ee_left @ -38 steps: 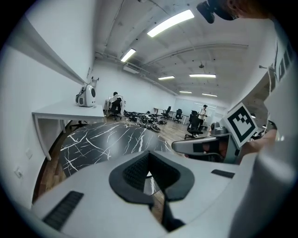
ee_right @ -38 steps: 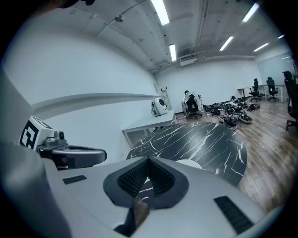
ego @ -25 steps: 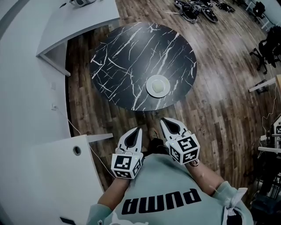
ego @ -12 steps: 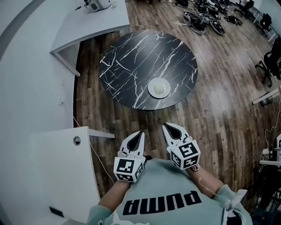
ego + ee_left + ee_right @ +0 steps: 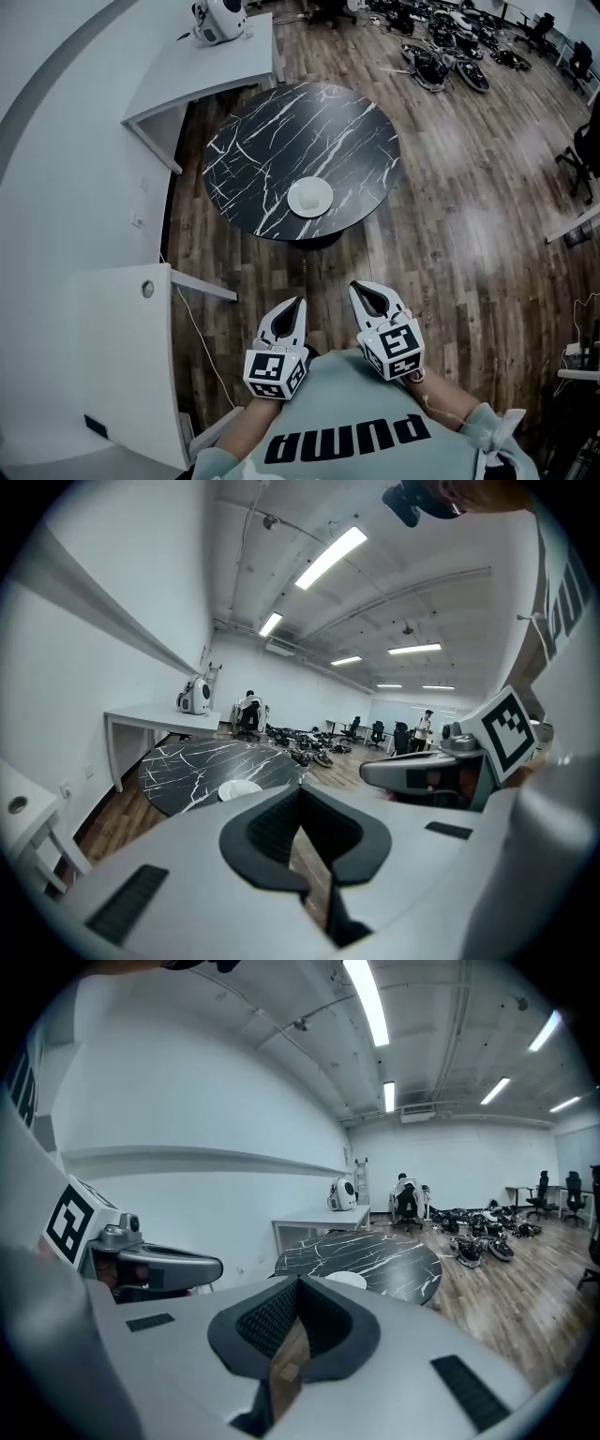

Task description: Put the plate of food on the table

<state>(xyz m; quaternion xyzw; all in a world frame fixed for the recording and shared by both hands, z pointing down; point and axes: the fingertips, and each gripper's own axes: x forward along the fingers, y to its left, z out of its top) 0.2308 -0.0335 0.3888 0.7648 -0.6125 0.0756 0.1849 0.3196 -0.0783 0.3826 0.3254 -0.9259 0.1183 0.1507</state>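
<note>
Plate [image 5: 310, 198]: round, white, pale mound on it, sits near edge of round black white-veined marble table [image 5: 281, 131]. L gripper [image 5: 296, 304] & R gripper [image 5: 360, 290] low by torso, pointing fwd, jaws pressed together, nothing btwn

The plate [image 5: 310, 198] on the round surface [image 5: 281, 141] is too small to tell what lies on it. Dark gear [image 5: 433, 67] on the far floor [image 5: 487, 169] is cut by the top edge, too small to name.

Bright ceiling strip lights [image 5: 367, 999]; fisheye edges bend, perhaps slightly soft.
</note>
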